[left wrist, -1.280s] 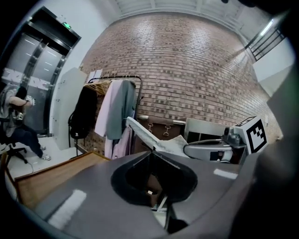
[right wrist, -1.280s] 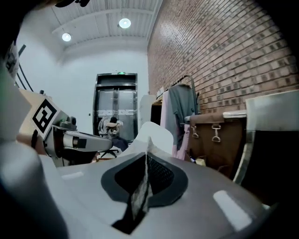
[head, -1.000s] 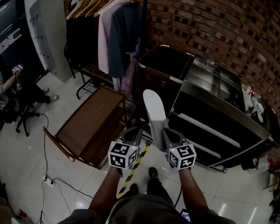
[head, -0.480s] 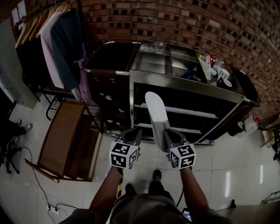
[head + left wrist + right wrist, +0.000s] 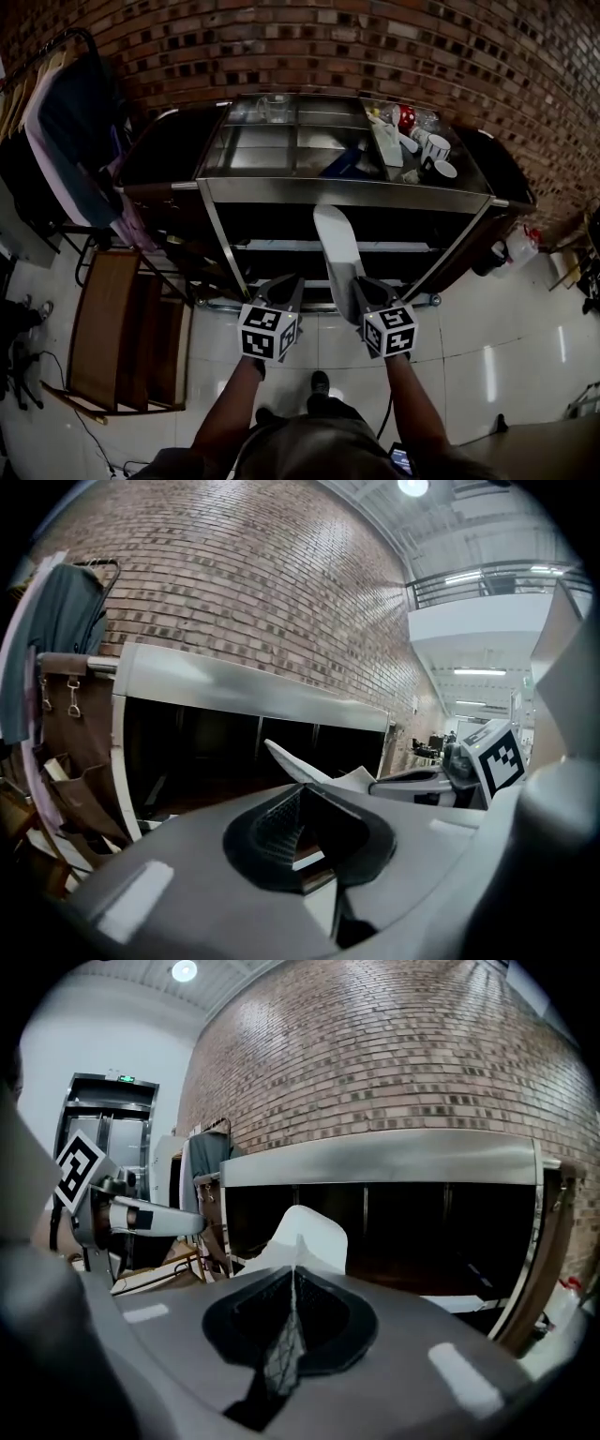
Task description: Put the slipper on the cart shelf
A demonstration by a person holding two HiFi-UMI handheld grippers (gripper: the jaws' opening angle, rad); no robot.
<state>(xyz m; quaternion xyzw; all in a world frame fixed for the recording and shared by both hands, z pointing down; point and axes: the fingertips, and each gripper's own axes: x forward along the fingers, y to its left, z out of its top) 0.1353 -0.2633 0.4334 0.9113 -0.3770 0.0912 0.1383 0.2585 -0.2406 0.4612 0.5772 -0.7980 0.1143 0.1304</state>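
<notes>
Clothes rack [image 5: 61, 141], wooden stand [image 5: 108, 337] now swung to left edge; steel cart [image 5: 347, 192] now dead ahead, so approach looks nearly done, placing not begun. Left gripper [image 5: 291, 281] pinched together, empty. White slipper [image 5: 336, 239] pokes from right gripper [image 5: 353, 281], clamped on its near end, in air before cart shelves [image 5: 281, 247]. Count: one slipper, one steel cart, two grippers.

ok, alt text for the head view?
The right gripper holds a white slipper out toward a steel cart that stands against a brick wall. The left gripper is beside it, shut and empty.
</notes>
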